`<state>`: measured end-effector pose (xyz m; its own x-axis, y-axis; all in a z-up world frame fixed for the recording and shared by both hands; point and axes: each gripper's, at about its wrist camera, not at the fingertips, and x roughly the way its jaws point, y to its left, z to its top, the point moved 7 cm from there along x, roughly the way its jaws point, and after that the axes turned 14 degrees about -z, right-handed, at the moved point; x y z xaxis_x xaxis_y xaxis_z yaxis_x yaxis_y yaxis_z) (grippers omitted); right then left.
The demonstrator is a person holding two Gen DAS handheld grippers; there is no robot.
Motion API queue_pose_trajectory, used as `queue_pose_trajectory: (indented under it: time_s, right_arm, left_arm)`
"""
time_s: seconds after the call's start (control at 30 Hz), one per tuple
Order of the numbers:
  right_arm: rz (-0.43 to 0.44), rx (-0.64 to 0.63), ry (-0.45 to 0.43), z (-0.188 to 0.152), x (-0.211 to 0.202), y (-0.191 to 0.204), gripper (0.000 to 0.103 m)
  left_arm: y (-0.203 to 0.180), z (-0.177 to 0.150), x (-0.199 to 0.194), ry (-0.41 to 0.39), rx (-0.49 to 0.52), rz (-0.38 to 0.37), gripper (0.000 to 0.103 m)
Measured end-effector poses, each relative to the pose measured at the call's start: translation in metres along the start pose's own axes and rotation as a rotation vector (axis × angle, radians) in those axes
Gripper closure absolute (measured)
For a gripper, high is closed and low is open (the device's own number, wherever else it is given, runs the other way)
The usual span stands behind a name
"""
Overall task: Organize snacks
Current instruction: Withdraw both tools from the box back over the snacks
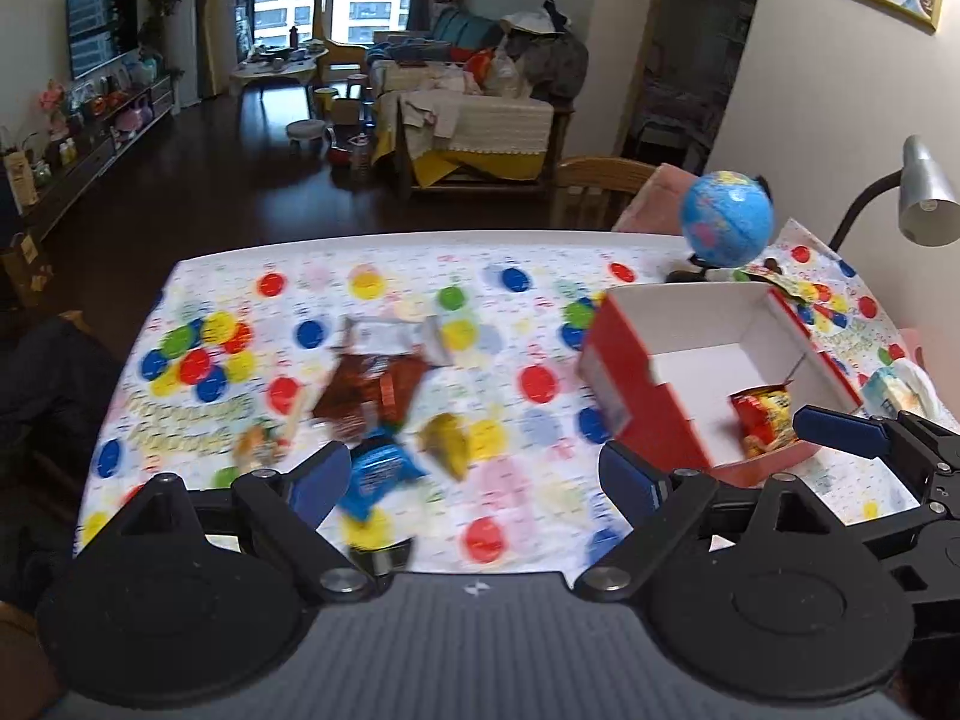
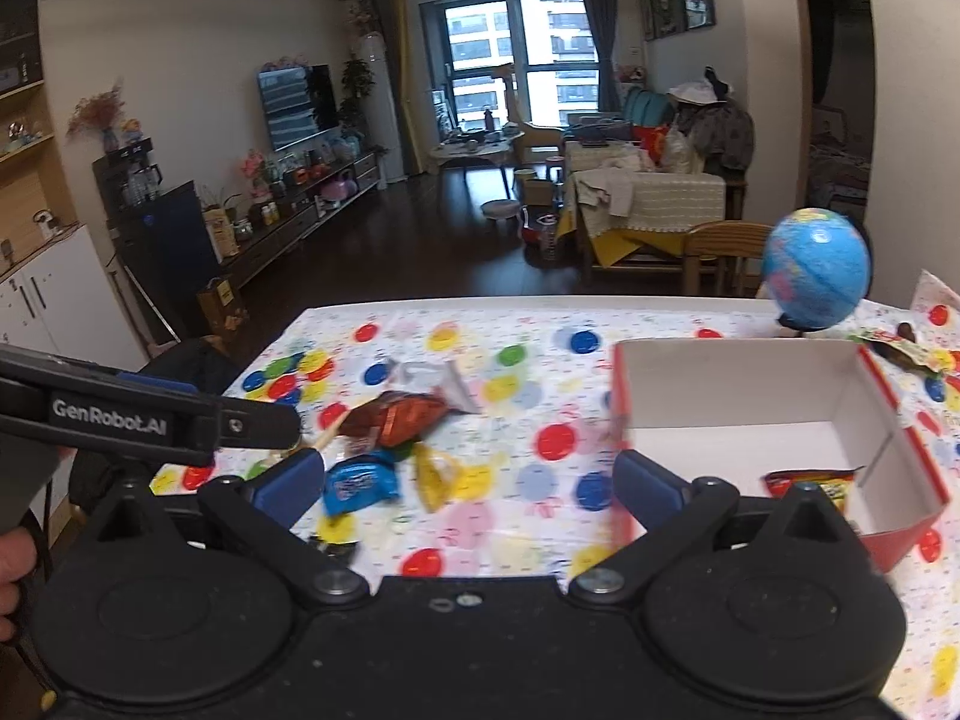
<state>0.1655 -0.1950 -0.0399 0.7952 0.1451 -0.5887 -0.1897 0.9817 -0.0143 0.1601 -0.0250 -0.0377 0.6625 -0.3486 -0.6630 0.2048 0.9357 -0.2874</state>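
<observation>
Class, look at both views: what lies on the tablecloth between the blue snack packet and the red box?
A yellow snack packet lies between the blue snack packet and the red box; past it, only bare dotted tablecloth. Both wrist views show this.

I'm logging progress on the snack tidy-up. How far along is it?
Done: one red-and-yellow packet lies in the red box. In hand: nothing; left gripper and right gripper are open. Left: the blue, yellow and brown packets on the table.

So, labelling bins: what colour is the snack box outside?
Red outside, white inside the snack box; left wrist view shows it best.
</observation>
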Motion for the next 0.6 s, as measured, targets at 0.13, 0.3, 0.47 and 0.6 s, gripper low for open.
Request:
queue_pose_trajectory:
  time_s: [0.13, 0.3, 0.47, 0.6]
  right_arm:
    - [0.008, -0.023, 0.02, -0.008, 0.005, 0.03, 0.0]
    - [0.033, -0.028, 0.06, -0.018, 0.015, 0.061, 0.0]
    - [0.037, -0.036, 0.098, -0.03, 0.032, 0.089, 0.001]
    - [0.033, -0.04, 0.14, -0.043, 0.049, 0.106, 0.003]
  left_arm:
    - [0.03, -0.009, -0.014, 0.007, -0.014, 0.03, 0.013]
    - [0.065, -0.021, -0.021, 0.026, -0.056, 0.061, 0.013]
    - [0.105, -0.038, -0.018, 0.063, -0.128, 0.119, 0.013]
    - [0.135, -0.052, -0.008, 0.1, -0.184, 0.155, 0.013]
